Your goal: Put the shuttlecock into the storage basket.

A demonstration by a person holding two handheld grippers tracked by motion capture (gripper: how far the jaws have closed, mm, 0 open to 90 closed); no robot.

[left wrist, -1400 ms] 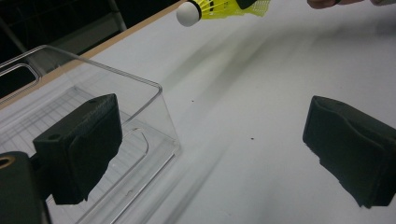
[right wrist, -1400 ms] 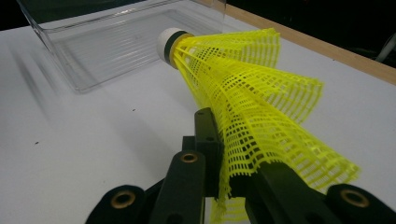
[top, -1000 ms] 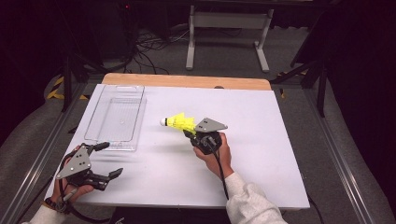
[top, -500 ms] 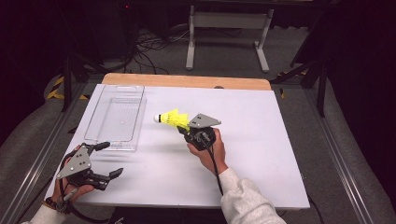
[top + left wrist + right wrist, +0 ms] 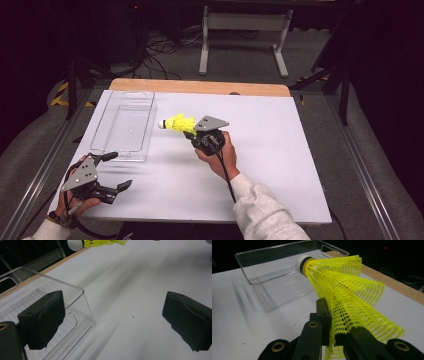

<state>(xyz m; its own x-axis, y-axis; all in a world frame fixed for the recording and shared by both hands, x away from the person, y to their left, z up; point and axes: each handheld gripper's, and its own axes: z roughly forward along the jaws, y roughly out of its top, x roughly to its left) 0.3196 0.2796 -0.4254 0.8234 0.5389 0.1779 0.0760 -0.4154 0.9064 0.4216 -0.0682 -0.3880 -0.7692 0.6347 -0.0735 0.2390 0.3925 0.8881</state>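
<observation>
Nearest the person, the left tool [image 5: 114, 171] rests low at the front left corner of the white desk [image 5: 280, 165], its two black pads standing wide apart with nothing between them; it has not shifted over the last second.

Farther in, the right tool [image 5: 189, 131] is clamped on the skirt of the yellow plastic mesh shuttlecock [image 5: 176, 122], the white cork tip leading. Compared with the two earlier frames, this tool and its load have travelled leftward across the desk and lifted slightly, so the shuttlecock now hangs in the air just beside the right wall of the clear rectangular plastic tray [image 5: 111, 112]. In the right gripper view the cork points straight at that tray [image 5: 257, 280], with the mesh [image 5: 352, 302] pinched at its wide end between the closed jaws.

Judgement: the carry is well advanced; placement is not yet done, since the shuttlecock is not over the tray.

The tray itself holds nothing visible; its ribbed floor is bare.
</observation>
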